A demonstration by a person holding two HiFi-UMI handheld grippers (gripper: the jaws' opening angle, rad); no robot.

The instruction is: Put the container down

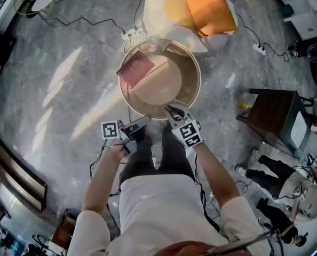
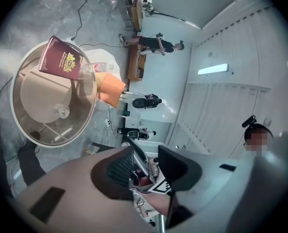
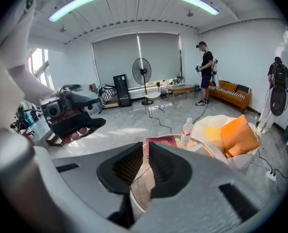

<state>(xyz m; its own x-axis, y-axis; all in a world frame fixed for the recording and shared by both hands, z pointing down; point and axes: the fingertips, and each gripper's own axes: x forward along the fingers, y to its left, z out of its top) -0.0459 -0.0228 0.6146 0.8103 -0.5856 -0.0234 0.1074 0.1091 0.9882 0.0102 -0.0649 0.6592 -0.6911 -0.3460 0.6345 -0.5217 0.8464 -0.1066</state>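
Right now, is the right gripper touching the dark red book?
Apart. The head view shows the right gripper over the round table's near rim and the dark red book lying on the far side, with bare surface between them.

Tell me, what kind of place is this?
Likely a big open indoor room, perhaps a lounge used as a studio: a marble-look floor, a standing fan by covered windows, an orange sofa.

Round container [image 1: 197, 79], red book [image 1: 137, 68] on rim

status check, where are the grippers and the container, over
left gripper open, empty; right gripper shut, empty. clear plastic bottle upright on round white-rimmed table. nothing in the way.
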